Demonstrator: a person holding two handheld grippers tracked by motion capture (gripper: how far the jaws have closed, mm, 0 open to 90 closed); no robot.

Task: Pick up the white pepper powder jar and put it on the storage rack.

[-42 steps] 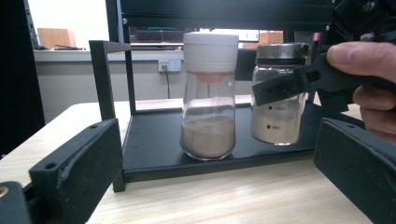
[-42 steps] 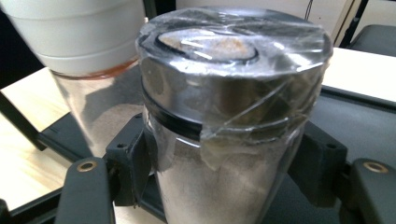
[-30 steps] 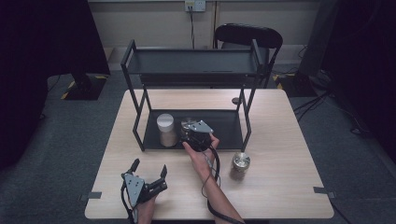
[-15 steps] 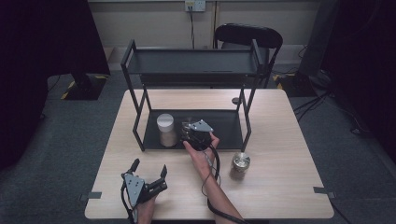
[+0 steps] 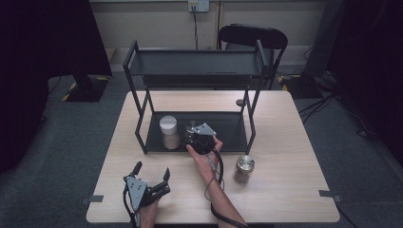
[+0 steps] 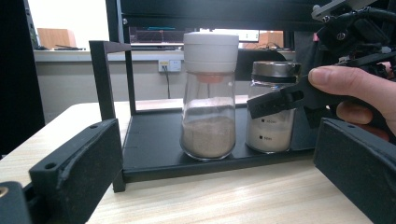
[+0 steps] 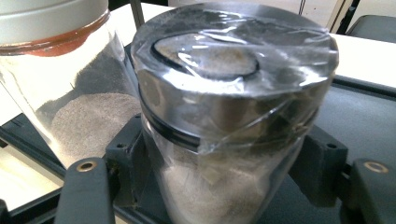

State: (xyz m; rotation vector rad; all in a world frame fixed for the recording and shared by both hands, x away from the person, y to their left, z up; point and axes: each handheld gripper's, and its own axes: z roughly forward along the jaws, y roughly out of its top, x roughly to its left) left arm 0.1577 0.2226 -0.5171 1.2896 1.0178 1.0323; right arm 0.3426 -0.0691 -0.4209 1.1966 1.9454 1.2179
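My right gripper (image 5: 196, 135) reaches in over the front edge of the black metal rack's lower shelf (image 5: 228, 128), its jaws closed on either side of a clear glass shaker jar with a shiny metal lid (image 7: 233, 107). Crinkled plastic film wraps the lid, and pale powder fills the lower part of the glass. The jar stands upright on the shelf, near its middle. My right hand (image 5: 205, 156) grips the handle with the forearm stretched forward across the light wooden table (image 5: 285, 161).

Just to the jar's left stands a clear glass jar with a white plastic cap (image 5: 168, 131), holding tan powder. A small ribbed metal tin (image 5: 244, 166) sits on the table near the shelf's front right corner.

My left gripper (image 5: 152, 175) rests near the table's front edge, jaws spread wide, holding nothing.
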